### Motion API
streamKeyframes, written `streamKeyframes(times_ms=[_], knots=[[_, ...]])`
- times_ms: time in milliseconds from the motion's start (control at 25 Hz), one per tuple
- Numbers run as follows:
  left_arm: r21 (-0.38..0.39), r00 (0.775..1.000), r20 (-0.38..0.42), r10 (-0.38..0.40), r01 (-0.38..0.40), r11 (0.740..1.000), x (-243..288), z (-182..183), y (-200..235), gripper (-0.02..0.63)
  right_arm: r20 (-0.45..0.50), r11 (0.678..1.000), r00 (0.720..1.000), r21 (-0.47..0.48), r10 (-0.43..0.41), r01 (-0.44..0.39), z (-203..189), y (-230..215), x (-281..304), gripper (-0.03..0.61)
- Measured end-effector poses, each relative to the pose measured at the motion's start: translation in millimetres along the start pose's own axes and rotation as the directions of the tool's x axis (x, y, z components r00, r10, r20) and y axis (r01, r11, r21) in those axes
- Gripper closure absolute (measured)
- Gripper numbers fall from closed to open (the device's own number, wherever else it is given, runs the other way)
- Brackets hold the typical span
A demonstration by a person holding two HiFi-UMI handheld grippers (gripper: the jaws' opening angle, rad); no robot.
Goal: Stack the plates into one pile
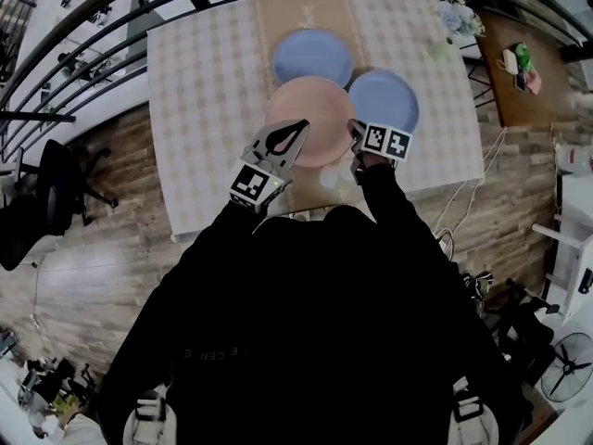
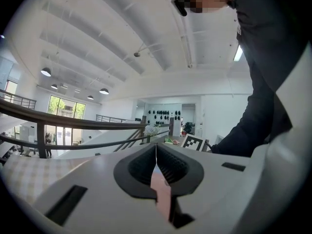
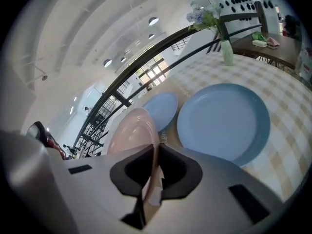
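A pink plate (image 1: 313, 109) is above the middle of the checked table (image 1: 204, 109), held from both sides. My left gripper (image 1: 298, 128) is shut on its near left rim; in the left gripper view the rim shows edge-on as a pink strip (image 2: 161, 194) between the pads. My right gripper (image 1: 354, 133) is shut on the plate's right rim, and the pink plate (image 3: 130, 130) runs away from those jaws. One blue plate (image 1: 312, 57) lies behind it. A second blue plate (image 1: 387, 98) lies to its right, close beside the right gripper (image 3: 155, 152).
A vase of flowers (image 1: 459, 19) stands at the table's far right corner. A wooden side table (image 1: 519, 63) with small items stands beyond it. Dark railing bars cross above the table's far side. An office chair (image 1: 56, 193) stands on the floor at left.
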State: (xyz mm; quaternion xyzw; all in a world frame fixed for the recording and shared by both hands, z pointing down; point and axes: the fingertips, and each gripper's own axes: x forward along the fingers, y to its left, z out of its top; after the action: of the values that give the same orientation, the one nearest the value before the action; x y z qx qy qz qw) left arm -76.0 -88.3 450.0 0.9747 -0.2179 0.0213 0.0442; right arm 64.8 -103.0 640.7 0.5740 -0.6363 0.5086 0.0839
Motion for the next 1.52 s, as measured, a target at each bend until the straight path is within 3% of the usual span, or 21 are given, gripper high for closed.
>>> streamKeyframes(times_ms=[400,960,1520], knots=[[0.011,0.995,-0.013,-0.097,0.098,0.995,76,12,-30,0.594,0.081,0.994,0.995,0.094,-0.059,0.051,42,-73,-40,0.546],[0.007,0.989,-0.037,-0.146,0.147,0.989,163,8,-57,0.594,0.125,0.973,0.986,0.216,-0.113,0.085,79,-163,-67,0.546],[-0.009,0.977,-0.110,-0.181,0.181,0.983,207,-12,-67,0.594,0.089,0.946,0.980,0.290,-0.177,0.144,71,-230,-57,0.537]])
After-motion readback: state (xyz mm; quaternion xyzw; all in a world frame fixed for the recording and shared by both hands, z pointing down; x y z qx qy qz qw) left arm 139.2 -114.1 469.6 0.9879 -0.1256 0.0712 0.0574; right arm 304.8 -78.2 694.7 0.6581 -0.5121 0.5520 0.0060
